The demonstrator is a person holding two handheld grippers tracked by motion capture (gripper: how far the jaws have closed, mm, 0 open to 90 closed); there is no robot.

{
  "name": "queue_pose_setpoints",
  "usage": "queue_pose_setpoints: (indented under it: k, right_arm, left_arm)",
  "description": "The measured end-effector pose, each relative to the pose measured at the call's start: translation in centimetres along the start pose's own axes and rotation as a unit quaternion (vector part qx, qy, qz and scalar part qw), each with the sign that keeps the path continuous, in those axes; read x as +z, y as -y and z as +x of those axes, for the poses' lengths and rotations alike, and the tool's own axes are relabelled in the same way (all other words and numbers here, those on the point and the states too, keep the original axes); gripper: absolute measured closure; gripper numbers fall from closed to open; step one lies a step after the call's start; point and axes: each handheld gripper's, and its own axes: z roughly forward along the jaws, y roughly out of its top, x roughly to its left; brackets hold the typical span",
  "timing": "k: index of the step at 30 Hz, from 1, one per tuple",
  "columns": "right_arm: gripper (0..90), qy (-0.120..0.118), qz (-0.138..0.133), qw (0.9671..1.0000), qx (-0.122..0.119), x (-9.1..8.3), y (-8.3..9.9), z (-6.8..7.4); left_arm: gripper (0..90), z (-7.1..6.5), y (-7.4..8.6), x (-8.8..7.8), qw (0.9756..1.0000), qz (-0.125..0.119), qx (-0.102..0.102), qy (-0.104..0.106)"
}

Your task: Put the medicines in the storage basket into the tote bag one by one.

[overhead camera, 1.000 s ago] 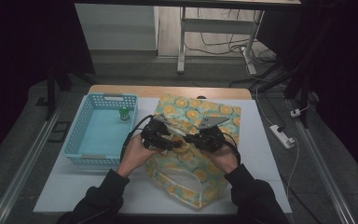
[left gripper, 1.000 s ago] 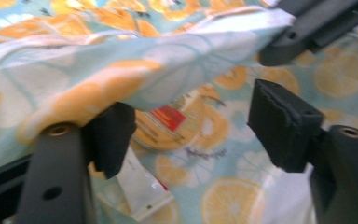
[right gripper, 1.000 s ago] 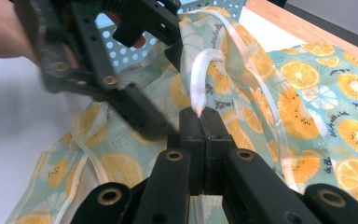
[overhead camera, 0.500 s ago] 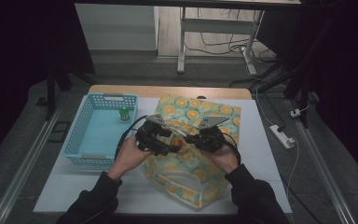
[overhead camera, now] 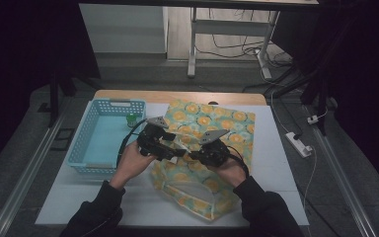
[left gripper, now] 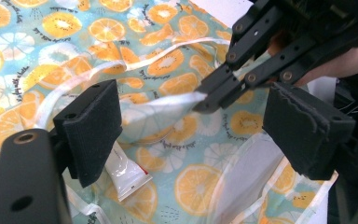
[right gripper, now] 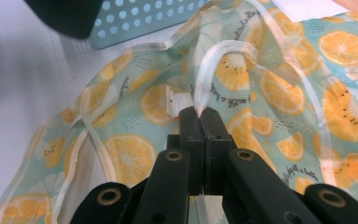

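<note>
A: Left gripper [left gripper: 191, 135]?
B: Jaws just opened, nothing between; the tube [left gripper: 123, 172] lies below them in the bag [left gripper: 191, 186], partly hidden.
A: Right gripper [right gripper: 201, 114]?
B: Clenched on the handle [right gripper: 214, 60].

glossy see-through plastic bag [overhead camera: 212, 148], smooth white tube [left gripper: 126, 175], perforated plastic basket [overhead camera: 86, 143], matt white worktop [overhead camera: 276, 163], rough foam tool pads [left gripper: 93, 130].

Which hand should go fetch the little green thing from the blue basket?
Probably the left. The left tongs are open and empty, on the blue basket's side near the little green thing. The right tongs are shut on the bag's white strap, lifting it.
</note>
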Motion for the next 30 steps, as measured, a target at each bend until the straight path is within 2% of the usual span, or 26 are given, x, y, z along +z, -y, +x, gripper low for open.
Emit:
queue_pose_setpoints:
  k: [3,6,10,23,30]
  right_arm:
    - [89.9,0.001,-0.005,1.0,0.0,-0.2,-0.1,0.0]
    - [89.9,0.002,-0.009,1.0,0.003,-0.4,-0.2,-0.1]
    - [90.0,0.001,-0.004,1.0,0.004,-0.3,0.0,-0.2]
    - [89.9,0.003,-0.007,1.0,0.004,-0.4,-0.1,-0.2]
    - [89.9,0.004,-0.011,0.9999,0.003,-0.6,-0.2,-0.2]
  left_arm:
    - [18.8,0.0,-0.1,-0.5,1.0,-0.006,0.0,-0.002]
    - [17.0,0.2,-0.2,-1.3,0.9998,-0.017,-0.007,-0.007]
    - [13.6,0.6,-0.1,-1.6,0.9996,-0.019,-0.013,-0.017]
    - [4.1,2.8,0.6,-2.3,0.9974,-0.018,-0.044,-0.054]
    - [0.0,4.5,1.2,-2.5,0.9951,-0.017,-0.057,-0.078]
